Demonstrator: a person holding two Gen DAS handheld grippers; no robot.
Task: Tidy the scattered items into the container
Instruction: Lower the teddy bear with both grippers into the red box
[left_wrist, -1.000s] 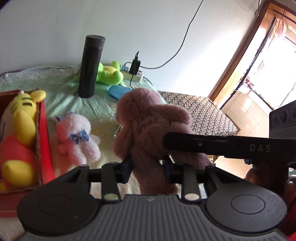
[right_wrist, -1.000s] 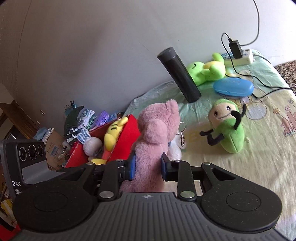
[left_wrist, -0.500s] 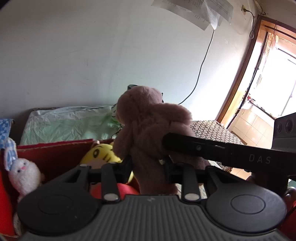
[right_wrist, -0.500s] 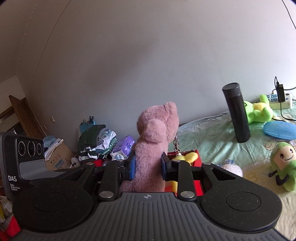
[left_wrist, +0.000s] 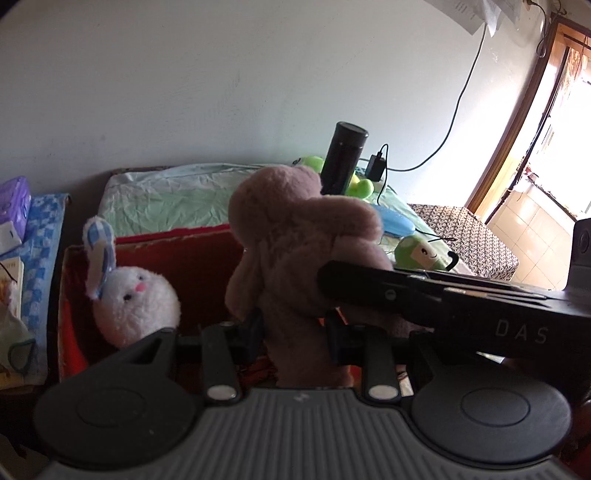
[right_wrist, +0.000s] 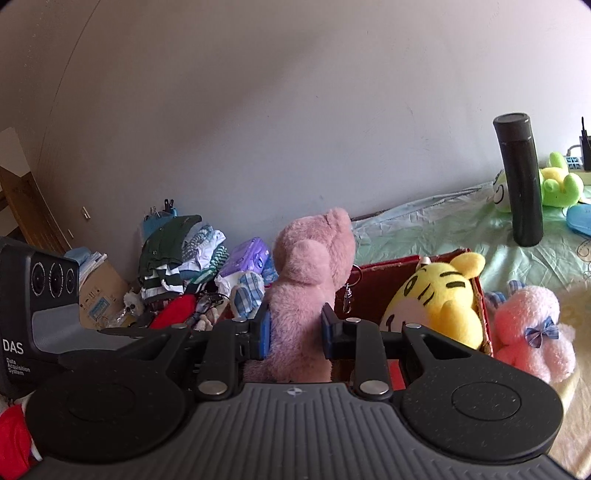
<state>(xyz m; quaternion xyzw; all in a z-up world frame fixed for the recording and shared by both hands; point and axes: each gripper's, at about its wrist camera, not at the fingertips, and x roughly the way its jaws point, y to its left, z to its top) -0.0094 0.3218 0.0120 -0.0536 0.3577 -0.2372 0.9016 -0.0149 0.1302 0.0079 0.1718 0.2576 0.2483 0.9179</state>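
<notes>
Nearest the cameras, both claws grip one thing: the left claw and the right claw are each closed on the lower body of the pink bear, so it is carried between the two. The bear stands upright, its long axis vertical, head up; in the right view its snout points away toward the wall, and a key clip hangs at its side.

Just beyond it is the red box, and the bear hangs over the box's near part, above the rim. The step in hand looks like the placing: the bear has to be lowered into the free space and both claws opened together.

That space is tight. A white rabbit sits at one end of the box and a yellow tiger at the other, so the bear should go between them.

Outside the box, a pink toy touches its wall; farther off on the bed stand a black flask and a green toy.
</notes>
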